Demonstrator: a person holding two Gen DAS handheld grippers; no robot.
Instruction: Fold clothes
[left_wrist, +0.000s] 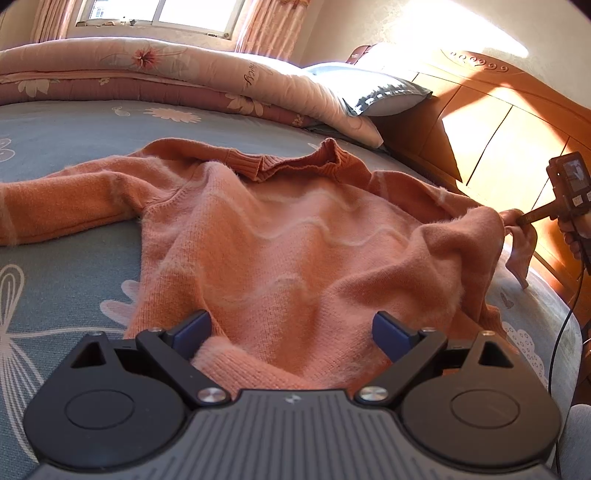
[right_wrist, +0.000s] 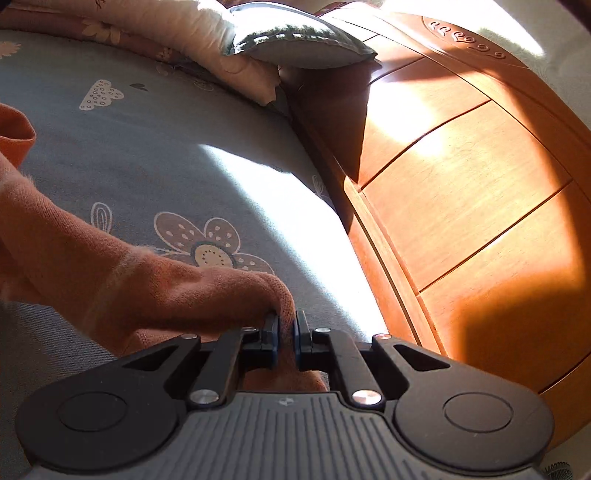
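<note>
An orange knit sweater (left_wrist: 280, 236) with pale wavy lines lies spread on the bed, collar toward the quilt, one sleeve (left_wrist: 62, 199) stretched out to the left. My left gripper (left_wrist: 291, 332) is open just above the sweater's near hem, blue pads on either side of the fabric. My right gripper (right_wrist: 287, 328) is shut on the end of the other sleeve (right_wrist: 155, 288), lifted off the sheet. In the left wrist view that same right gripper (left_wrist: 517, 218) shows at the far right, held by a hand, pulling the sleeve sideways.
A grey-blue flowered bedsheet (left_wrist: 74, 136) covers the bed. A rolled pink floral quilt (left_wrist: 184, 74) and a grey pillow (left_wrist: 373, 92) lie at the far side. A wooden headboard (right_wrist: 461, 166) rises close on the right. A black cable (left_wrist: 565, 321) hangs near the bed's edge.
</note>
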